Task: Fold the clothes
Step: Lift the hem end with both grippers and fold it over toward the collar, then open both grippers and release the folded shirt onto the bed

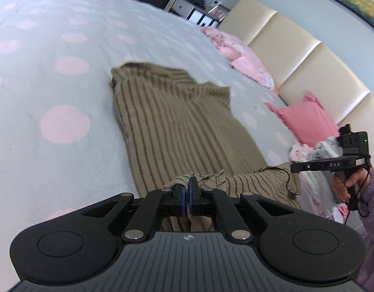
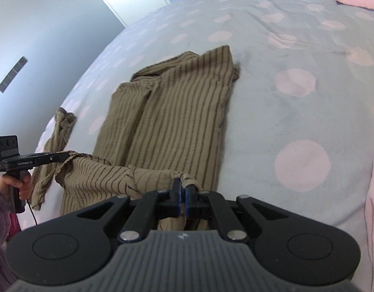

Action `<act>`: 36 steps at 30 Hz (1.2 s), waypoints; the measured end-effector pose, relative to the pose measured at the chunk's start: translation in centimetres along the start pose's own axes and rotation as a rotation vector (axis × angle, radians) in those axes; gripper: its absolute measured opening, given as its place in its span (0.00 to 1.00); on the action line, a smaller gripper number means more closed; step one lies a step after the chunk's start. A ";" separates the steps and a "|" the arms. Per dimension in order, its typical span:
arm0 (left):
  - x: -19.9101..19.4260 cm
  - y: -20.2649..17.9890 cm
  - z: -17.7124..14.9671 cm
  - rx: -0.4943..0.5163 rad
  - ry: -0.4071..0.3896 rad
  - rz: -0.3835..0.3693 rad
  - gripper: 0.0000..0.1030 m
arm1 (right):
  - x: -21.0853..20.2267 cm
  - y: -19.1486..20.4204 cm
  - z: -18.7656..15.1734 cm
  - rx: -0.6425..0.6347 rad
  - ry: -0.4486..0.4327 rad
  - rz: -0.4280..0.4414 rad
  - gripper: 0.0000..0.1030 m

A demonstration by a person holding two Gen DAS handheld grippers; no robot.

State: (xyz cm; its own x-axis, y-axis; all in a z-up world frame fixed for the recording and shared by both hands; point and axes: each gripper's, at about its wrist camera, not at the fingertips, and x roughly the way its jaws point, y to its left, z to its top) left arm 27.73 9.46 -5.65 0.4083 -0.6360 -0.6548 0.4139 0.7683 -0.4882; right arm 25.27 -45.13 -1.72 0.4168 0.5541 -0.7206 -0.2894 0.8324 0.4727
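A tan garment with dark stripes (image 1: pixel 177 126) lies lengthwise on the bed, folded into a long strip; it also shows in the right wrist view (image 2: pixel 177 121). My left gripper (image 1: pixel 187 192) is shut on one corner of its near hem. My right gripper (image 2: pixel 183 192) is shut on the other near corner. The near hem is lifted off the bed and stretched between the two grippers. The right gripper shows at the right of the left wrist view (image 1: pixel 294 166), the left gripper at the left of the right wrist view (image 2: pixel 65 157). A loose sleeve (image 2: pixel 62 121) trails on the left.
The bed has a grey cover with pink dots (image 1: pixel 65 73). Pink pillows (image 1: pixel 306 121) and a pile of other clothes (image 1: pixel 316 150) lie by the cream padded headboard (image 1: pixel 308 56). A cabinet (image 1: pixel 194 12) stands past the bed. A wall (image 2: pixel 41 36) lies to the left.
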 end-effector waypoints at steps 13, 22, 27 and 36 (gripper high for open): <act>0.7 -0.2 -1.4 0.000 0.044 0.124 0.30 | 1.7 -0.2 -0.6 0.024 0.036 -0.090 0.14; -3.5 -5.2 -4.1 0.129 -0.016 0.212 0.41 | -2.2 2.5 -2.2 -0.016 -0.045 -0.104 0.32; -3.6 -7.9 -5.8 0.210 -0.003 0.253 0.43 | -2.1 4.2 -4.9 -0.056 -0.043 -0.139 0.32; -1.5 -6.3 -5.7 0.022 -0.017 0.251 0.43 | 0.9 4.3 -6.9 0.104 -0.022 -0.154 0.30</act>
State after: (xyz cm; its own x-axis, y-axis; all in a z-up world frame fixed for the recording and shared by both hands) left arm 19.89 5.95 -4.90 0.5143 -0.4268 -0.7439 0.3156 0.9007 -0.2986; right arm 18.40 -41.12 -3.83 0.4684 0.4192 -0.7778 -0.1302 0.9034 0.4085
